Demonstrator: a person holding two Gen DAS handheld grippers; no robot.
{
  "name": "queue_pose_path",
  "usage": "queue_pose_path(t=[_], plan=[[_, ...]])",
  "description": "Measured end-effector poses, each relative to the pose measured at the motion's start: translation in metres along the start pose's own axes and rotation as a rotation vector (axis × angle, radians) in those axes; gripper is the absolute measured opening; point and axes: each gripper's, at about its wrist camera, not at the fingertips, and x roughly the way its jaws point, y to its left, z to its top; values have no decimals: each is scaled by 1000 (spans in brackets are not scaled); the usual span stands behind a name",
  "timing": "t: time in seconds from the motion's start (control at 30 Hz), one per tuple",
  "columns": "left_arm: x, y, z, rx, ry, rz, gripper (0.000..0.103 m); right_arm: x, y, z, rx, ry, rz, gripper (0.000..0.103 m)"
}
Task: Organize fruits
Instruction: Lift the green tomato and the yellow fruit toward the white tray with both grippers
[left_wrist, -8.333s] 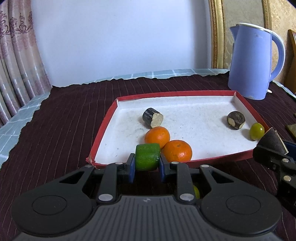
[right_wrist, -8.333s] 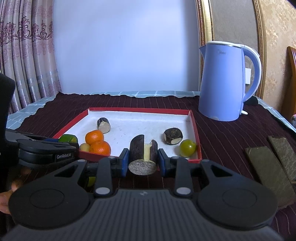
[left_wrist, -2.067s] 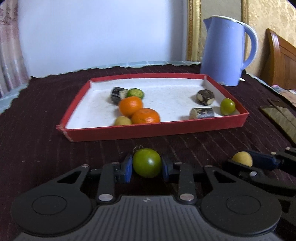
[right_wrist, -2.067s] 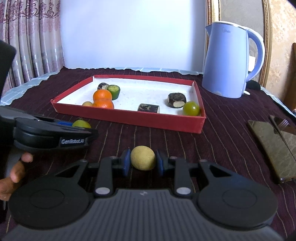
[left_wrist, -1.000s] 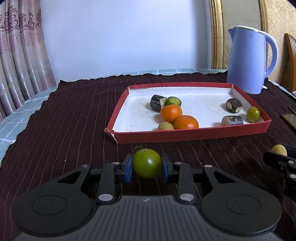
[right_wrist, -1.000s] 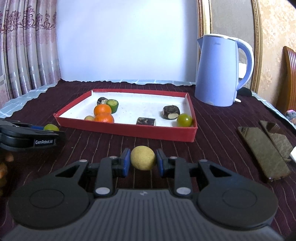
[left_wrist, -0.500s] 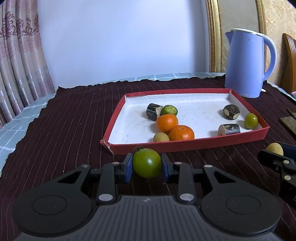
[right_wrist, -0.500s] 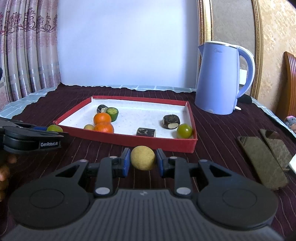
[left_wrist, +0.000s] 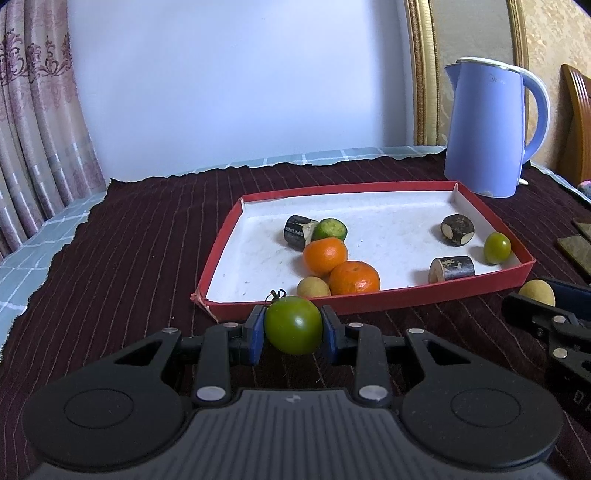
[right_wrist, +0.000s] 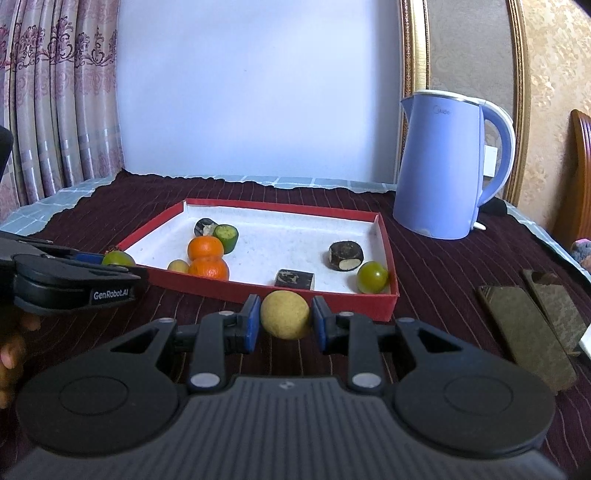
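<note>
My left gripper (left_wrist: 294, 326) is shut on a green tomato (left_wrist: 294, 325) with a dry stem, just in front of the near left edge of the red tray (left_wrist: 221, 258). My right gripper (right_wrist: 284, 319) is shut on a round yellow fruit (right_wrist: 284, 314), just before the tray's near wall (right_wrist: 332, 299). In the tray lie two oranges (left_wrist: 354, 277), a small yellow fruit (left_wrist: 313, 287), a green cut piece (left_wrist: 329, 229), a green tomato (left_wrist: 497, 248) and three dark cane pieces (left_wrist: 451, 268). The right gripper shows at the right of the left wrist view (left_wrist: 535, 295).
A blue electric kettle (right_wrist: 447, 162) stands behind the tray's right corner. Two dark flat slabs (right_wrist: 528, 332) lie on the cloth to the right. The dark striped cloth (left_wrist: 110, 258) covers the table; curtains hang at the left. A wooden chair back stands at the far right.
Both grippers have moved forward towards the tray's near edge, each still holding its fruit. The tray now looks closer and larger in both views.
</note>
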Motion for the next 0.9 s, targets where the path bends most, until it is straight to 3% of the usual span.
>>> queue_pose_path(t=[0.9], plan=[[15, -4, 18, 7, 15, 14, 31, 12, -3, 21, -15, -13, -1, 28]])
